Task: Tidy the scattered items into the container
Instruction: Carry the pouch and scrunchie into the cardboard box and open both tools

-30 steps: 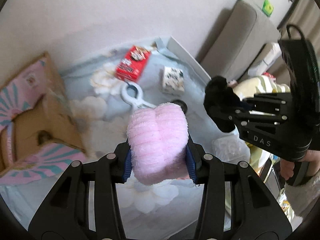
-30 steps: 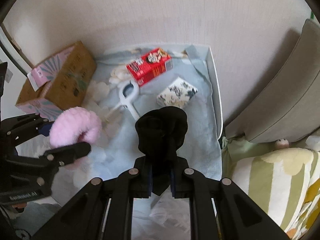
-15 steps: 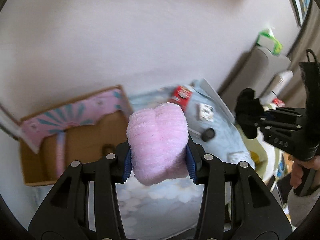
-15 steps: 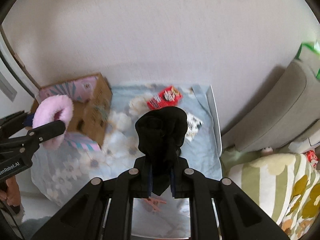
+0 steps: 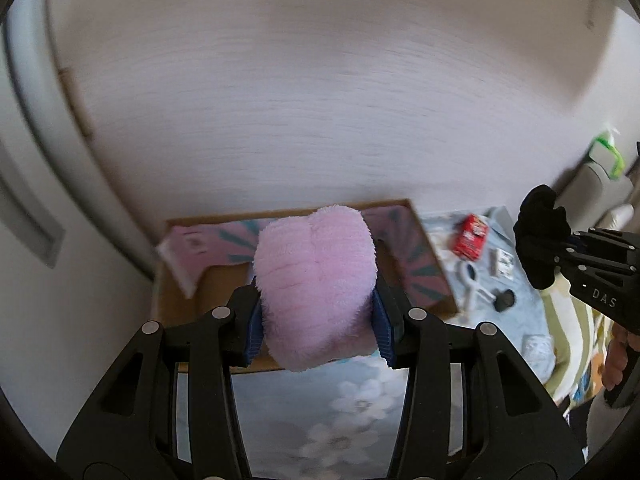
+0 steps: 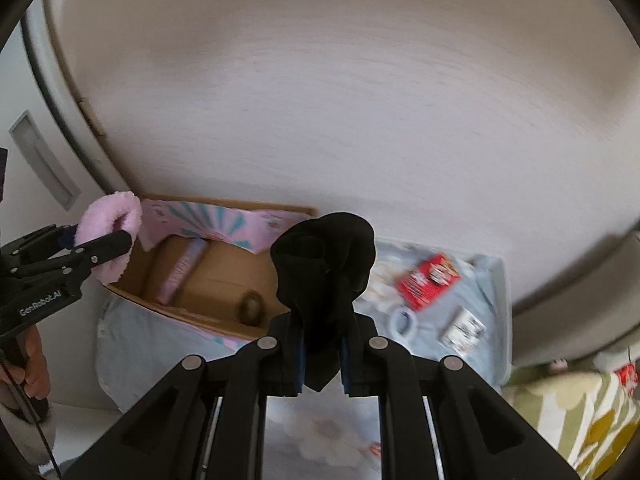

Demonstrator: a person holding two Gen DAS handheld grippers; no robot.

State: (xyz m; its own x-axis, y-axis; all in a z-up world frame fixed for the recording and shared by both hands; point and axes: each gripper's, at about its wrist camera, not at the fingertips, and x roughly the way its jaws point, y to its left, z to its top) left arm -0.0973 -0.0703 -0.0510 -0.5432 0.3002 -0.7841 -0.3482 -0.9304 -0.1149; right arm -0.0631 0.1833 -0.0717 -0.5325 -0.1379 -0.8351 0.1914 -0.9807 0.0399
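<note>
My left gripper (image 5: 318, 326) is shut on a fluffy pink scrunchie (image 5: 316, 284) and holds it high above the open cardboard box (image 5: 188, 300). In the right wrist view the pink scrunchie (image 6: 110, 236) hangs over the box's left end (image 6: 208, 276). My right gripper (image 6: 320, 364) is shut on a black scrunchie (image 6: 324, 276), held in the air to the right of the box; it also shows in the left wrist view (image 5: 540, 236). A red packet (image 6: 428, 286), a white clip (image 6: 402, 320) and a small patterned pack (image 6: 464, 326) lie on the blue floral cloth (image 6: 132, 344).
The box has pink and teal flaps (image 6: 224, 226) standing open against the pale wall (image 6: 320, 120). A grey sofa (image 6: 580, 292) and a green-striped cushion (image 6: 560, 412) lie to the right. A small black round item (image 5: 506, 300) lies on the cloth.
Both grippers have risen and swung left, toward the box, each still holding its scrunchie. The box now sits right under the pink scrunchie; the loose items have fallen away to the right.
</note>
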